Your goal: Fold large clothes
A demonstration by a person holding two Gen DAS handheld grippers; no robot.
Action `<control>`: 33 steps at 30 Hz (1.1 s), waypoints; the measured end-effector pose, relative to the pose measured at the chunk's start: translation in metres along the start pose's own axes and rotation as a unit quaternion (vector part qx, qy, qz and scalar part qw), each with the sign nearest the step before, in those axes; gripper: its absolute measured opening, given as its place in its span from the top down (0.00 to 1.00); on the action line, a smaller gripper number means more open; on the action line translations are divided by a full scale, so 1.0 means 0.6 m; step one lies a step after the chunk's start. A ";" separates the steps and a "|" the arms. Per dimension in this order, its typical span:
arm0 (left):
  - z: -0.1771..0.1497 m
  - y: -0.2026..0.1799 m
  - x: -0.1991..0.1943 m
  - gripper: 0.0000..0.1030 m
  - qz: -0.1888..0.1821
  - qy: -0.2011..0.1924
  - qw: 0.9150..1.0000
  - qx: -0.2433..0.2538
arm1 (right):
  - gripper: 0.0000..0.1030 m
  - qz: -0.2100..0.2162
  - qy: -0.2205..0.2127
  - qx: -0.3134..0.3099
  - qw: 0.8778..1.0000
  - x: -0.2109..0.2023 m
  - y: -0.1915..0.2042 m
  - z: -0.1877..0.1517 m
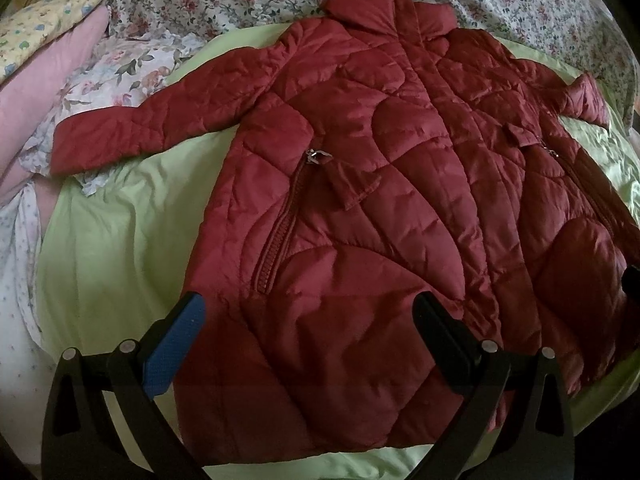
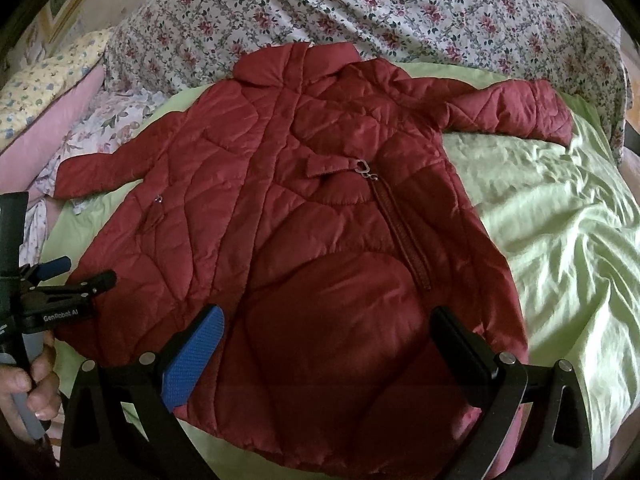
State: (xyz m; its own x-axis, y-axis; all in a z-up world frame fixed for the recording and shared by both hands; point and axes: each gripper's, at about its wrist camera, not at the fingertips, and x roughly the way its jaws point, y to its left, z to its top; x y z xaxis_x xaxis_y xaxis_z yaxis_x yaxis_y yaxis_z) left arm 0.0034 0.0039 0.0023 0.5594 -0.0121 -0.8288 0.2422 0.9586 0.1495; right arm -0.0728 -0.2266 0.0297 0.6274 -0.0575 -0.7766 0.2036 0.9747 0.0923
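Observation:
A dark red quilted coat (image 1: pixel 360 184) lies spread flat, front up, on a light green sheet (image 1: pixel 120 240), collar at the far end and both sleeves out to the sides. It also shows in the right wrist view (image 2: pixel 304 216). My left gripper (image 1: pixel 312 312) is open and empty, hovering over the coat's lower left hem. My right gripper (image 2: pixel 328 324) is open and empty over the lower right hem. The left gripper (image 2: pixel 80 276) also shows at the left edge of the right wrist view, held by a hand.
A floral duvet (image 2: pixel 360 12) lies bunched beyond the collar. A pink pillow (image 1: pixel 48 80) and a yellow patterned pillow (image 1: pixel 48 12) lie at the far left, with a floral cloth (image 1: pixel 120 72) under the left sleeve. Green sheet (image 2: pixel 560 220) spreads to the right.

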 end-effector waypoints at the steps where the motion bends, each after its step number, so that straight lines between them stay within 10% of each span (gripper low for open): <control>1: 0.001 0.000 0.000 0.00 0.000 0.002 1.000 0.001 | 0.00 0.000 0.002 0.000 1.000 0.000 0.000 0.000; 33: 0.040 0.004 0.023 0.00 -0.002 0.013 1.000 -0.005 | 0.00 0.008 0.013 0.046 0.999 0.002 -0.065 0.045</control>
State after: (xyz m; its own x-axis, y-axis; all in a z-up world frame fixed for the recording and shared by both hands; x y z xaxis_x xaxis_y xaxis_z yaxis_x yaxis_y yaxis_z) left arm 0.0305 -0.0008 0.0039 0.5377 -0.0093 -0.8431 0.2369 0.9613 0.1406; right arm -0.0598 -0.2707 0.0421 0.6116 -0.0350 -0.7904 0.2631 0.9512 0.1614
